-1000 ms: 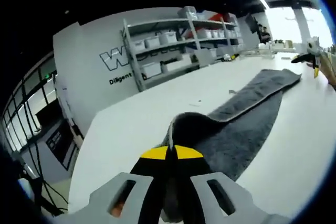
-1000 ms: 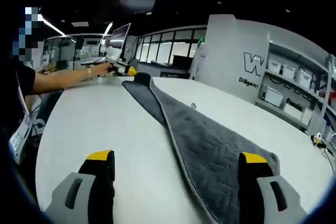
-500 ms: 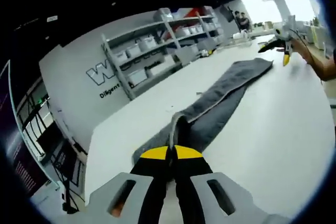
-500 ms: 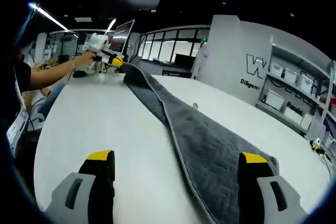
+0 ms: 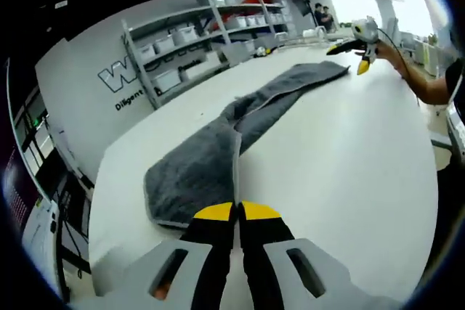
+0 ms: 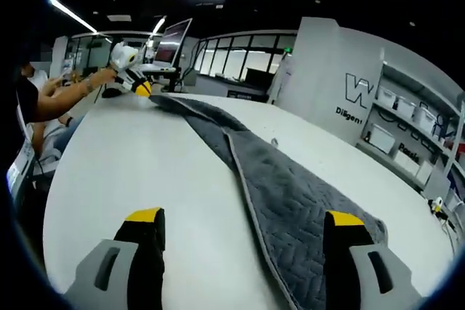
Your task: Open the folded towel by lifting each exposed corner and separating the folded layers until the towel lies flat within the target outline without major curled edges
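L gripper [image 5: 237,212] jaws pressing together, pinching towel [image 5: 211,157] edge, towel lying ahead across table [image 5: 349,157], R gripper [image 6: 243,219] jaws standing spread, towel end lying between them

table [image 5: 349,157]: bare white top on both long sides of towel [image 5: 218,150], room to pass | towel: long grey strip down the table's middle, the one thing lying in the way | shelf rack [image 5: 203,34]: beyond the far edge, well apart
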